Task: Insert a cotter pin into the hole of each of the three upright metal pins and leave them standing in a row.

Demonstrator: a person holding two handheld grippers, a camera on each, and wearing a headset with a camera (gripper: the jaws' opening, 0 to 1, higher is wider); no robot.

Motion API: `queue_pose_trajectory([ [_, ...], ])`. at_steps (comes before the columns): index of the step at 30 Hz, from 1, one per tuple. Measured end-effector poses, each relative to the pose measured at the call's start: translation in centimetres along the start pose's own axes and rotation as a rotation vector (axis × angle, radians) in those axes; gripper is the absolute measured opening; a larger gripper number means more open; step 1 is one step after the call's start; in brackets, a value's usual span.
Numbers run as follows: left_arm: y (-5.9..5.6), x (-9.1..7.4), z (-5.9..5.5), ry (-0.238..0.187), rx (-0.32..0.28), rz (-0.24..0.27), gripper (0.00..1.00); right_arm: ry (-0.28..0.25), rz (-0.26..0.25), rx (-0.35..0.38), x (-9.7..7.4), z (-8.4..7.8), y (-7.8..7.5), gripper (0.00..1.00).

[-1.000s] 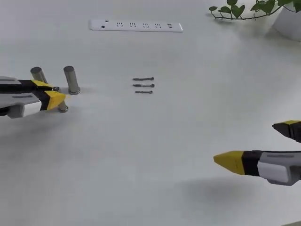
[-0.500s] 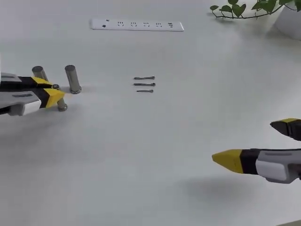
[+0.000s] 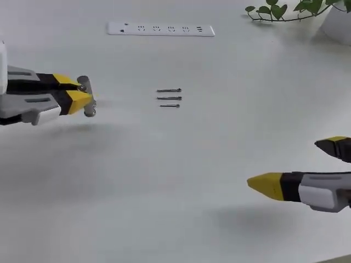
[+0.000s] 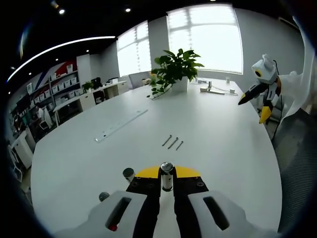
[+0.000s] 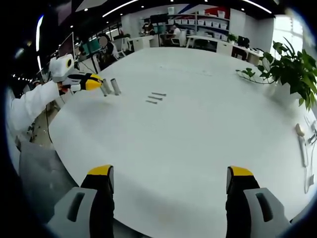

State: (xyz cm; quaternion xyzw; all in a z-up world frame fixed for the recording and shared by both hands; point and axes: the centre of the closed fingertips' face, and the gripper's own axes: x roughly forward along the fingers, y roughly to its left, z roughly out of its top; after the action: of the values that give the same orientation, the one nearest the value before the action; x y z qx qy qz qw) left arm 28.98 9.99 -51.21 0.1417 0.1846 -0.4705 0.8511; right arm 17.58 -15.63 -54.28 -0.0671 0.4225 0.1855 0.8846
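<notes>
— Start at the left. What is the left tool [image 3: 86,93] doing?

— It reaches in from the left edge of the head view, lying level above the white table [image 3: 164,181]. Its yellow-tipped jaws are clamped on one upright grey metal pin [image 4: 167,176]. In the left gripper view the pin stands in the narrow slot between the two jaws, with its round cap just above them. I cannot tell whether its foot rests on the table.

— And the other pins?

— Two more grey metal pins [image 4: 129,173] show in the left gripper view. They are just beside the jaws on that view's left, and the tool does not touch them.

— Moving right?

— Three thin metal cotter pins [image 3: 168,98] lie flat on the table, parallel and close together, one behind another. They are well apart from the left tool and roughly straight ahead of its jaws. Nothing touches them. Beyond them, towards the far side, lies a long white power strip [image 3: 159,29].

— And the right side?

— The right tool [image 3: 283,164] hovers at the right edge of the head view with its jaws spread wide apart, gripping nothing. Its yellow tip points left. The cotter pins are well away from it, further out on the table and to its left. A green leafy plant [image 3: 274,11] sits at the far right corner.
</notes>
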Motion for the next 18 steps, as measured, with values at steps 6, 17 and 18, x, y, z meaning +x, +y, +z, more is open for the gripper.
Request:
queue_pose_trajectory([
  [6,-2.1,0.6,0.3,-0.018,-0.006,-0.092,0.05,-0.003,0.004,0.001,0.0,-0.1,0.1,0.92],
  [17,-4.7,2.7,-0.3,0.020,0.065,-0.156,0.05,-0.001,0.009,0.003,0.1,-0.2,0.2,0.92],
  [18,-4.8,2.9,-0.4,0.023,0.066,-0.157,0.05,0.000,0.008,0.003,0.1,-0.2,0.1,0.92],
])
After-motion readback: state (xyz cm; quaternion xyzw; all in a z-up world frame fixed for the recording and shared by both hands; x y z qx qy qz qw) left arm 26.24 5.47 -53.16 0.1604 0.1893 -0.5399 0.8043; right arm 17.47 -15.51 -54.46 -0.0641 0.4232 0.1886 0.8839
